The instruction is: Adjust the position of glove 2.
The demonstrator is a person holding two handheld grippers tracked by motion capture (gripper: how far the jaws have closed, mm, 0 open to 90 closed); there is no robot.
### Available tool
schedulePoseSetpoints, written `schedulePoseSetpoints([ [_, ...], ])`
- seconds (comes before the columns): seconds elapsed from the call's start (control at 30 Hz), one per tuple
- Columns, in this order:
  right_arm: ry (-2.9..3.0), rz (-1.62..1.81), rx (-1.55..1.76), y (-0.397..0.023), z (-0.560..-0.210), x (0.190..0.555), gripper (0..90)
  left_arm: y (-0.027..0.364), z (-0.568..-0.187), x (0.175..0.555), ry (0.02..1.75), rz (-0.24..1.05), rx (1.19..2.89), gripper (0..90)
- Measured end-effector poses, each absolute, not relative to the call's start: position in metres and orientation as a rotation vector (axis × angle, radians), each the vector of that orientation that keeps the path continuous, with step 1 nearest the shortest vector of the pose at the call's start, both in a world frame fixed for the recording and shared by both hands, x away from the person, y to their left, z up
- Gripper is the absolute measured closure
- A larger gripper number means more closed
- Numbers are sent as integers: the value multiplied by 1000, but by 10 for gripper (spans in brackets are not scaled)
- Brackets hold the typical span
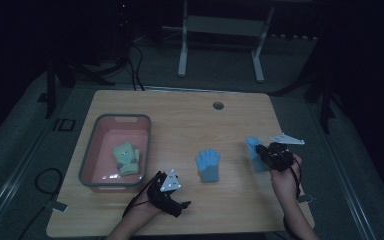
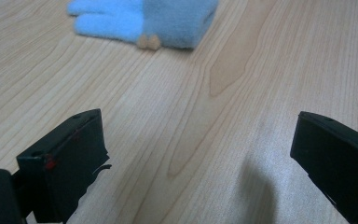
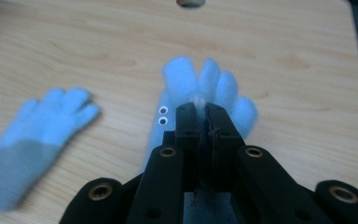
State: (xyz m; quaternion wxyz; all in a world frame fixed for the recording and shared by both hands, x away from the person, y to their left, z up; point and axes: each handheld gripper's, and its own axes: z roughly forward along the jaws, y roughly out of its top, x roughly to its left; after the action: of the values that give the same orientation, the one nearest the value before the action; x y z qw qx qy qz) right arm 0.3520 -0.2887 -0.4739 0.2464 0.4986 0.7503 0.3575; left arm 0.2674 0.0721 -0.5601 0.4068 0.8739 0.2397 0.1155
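My right gripper [image 1: 261,152] [image 3: 203,114] is shut on a light blue glove [image 1: 253,149] [image 3: 223,88] with two googly eyes, lifted a little over the right side of the wooden table [image 1: 180,120]. A second blue glove [image 1: 208,164] [image 3: 42,130] with a grey cuff lies flat at the table's middle. My left gripper [image 1: 174,189] [image 2: 198,130] rests near the front edge, jaws wide open and nothing between them, pointing at that flat glove [image 2: 168,18]. A green and yellow glove [image 1: 126,159] lies inside the pink bin [image 1: 89,150].
The pink bin stands at the table's left. A round cable hole [image 1: 218,105] [image 3: 191,2] sits near the far edge. A white frame [image 1: 220,30] stands on the floor behind the table. Bare wood lies between the bin and the flat glove.
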Motion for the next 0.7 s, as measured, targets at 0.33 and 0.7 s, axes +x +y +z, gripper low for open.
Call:
schedulePoseSetpoints([
  [0.33,2056,914,1453,-258,-508,349,849,71,-559,266,593,293,2203,37],
  [0.7,2129,849,1486,-252,-546,358,639,71,-559,266,584,293,2208,37],
])
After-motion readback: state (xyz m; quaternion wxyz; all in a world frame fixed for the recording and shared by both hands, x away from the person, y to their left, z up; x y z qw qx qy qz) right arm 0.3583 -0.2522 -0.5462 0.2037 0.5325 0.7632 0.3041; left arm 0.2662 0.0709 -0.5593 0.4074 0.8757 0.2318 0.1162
